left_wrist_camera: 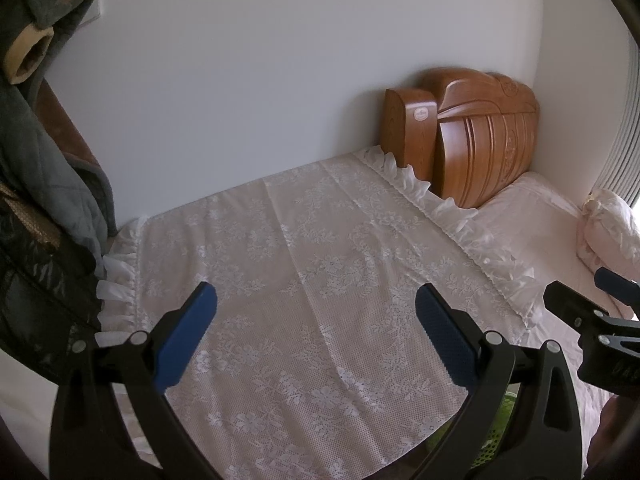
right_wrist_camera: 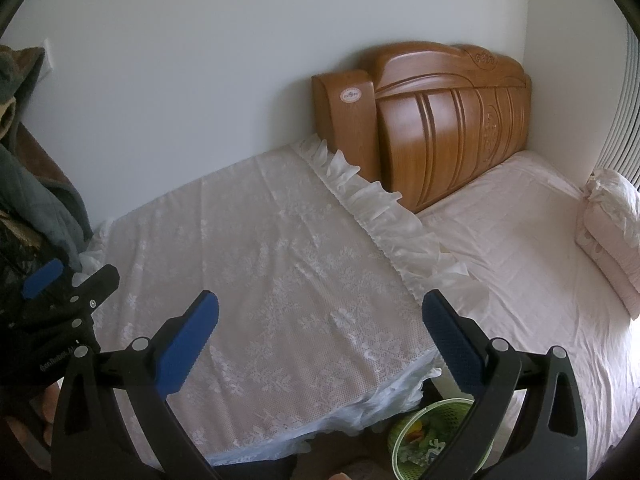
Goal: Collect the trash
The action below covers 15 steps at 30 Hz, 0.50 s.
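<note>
- Right wrist view: both grippers, right (right_wrist_camera: 320, 340) and left (left_wrist_camera: 316, 332), spread wide, empty.
- Bin (right_wrist_camera: 432, 432) sits below your right tool; trash already inside.
- Lace cover (right_wrist_camera: 280, 260) ahead could snag the pads.

Both wrist views overlook one lace cover (left_wrist_camera: 304, 264) — side by side.

plain white wall (right_wrist_camera: 200, 60), carved wooden headboard (right_wrist_camera: 452, 120) in corner, lace-covered bed (right_wrist_camera: 280, 260).

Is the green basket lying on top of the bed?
No, the green basket stands low beside the bed, below the lace cover's edge.
</note>
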Tool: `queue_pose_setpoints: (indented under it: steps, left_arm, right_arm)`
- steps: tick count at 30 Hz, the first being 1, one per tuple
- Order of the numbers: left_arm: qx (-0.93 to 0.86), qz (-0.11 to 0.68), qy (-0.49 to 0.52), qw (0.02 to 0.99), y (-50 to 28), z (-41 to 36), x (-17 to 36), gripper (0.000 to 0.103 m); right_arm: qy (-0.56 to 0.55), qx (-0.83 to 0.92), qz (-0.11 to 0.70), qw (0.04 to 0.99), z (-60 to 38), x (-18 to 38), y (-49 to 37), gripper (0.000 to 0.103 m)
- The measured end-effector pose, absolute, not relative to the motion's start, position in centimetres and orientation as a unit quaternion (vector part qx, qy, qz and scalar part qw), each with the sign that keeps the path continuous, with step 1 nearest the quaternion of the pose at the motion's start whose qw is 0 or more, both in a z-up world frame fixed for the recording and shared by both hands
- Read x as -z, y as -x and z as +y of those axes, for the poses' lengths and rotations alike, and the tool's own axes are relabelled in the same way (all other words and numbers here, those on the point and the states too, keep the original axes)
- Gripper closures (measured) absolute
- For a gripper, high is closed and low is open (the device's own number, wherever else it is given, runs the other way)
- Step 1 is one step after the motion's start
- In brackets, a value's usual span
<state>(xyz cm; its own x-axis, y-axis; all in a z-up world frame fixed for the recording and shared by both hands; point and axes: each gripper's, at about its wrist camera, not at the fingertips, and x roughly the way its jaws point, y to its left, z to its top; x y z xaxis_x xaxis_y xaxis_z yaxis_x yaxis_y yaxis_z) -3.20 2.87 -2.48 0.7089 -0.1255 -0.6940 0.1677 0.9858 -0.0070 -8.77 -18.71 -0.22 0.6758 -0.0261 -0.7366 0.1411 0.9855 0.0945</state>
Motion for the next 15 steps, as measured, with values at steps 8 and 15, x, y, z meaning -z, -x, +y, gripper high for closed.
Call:
queue_pose_setpoints:
  steps: [8,15]
  left_arm:
    - [0.08,0.373,-0.019,0.924,3.27,3.04,2.75,0.008]
    - [0.087,0.38,-0.01,0.921,3.11,3.11,3.01,0.008]
  right_arm:
    - [-0.068,0.045,0.403,0.912,-18.83,0.51,8.93,0.002]
    - [-0.065,0.043,0.405,0.911,-18.95,0.57,9.09,0.002]
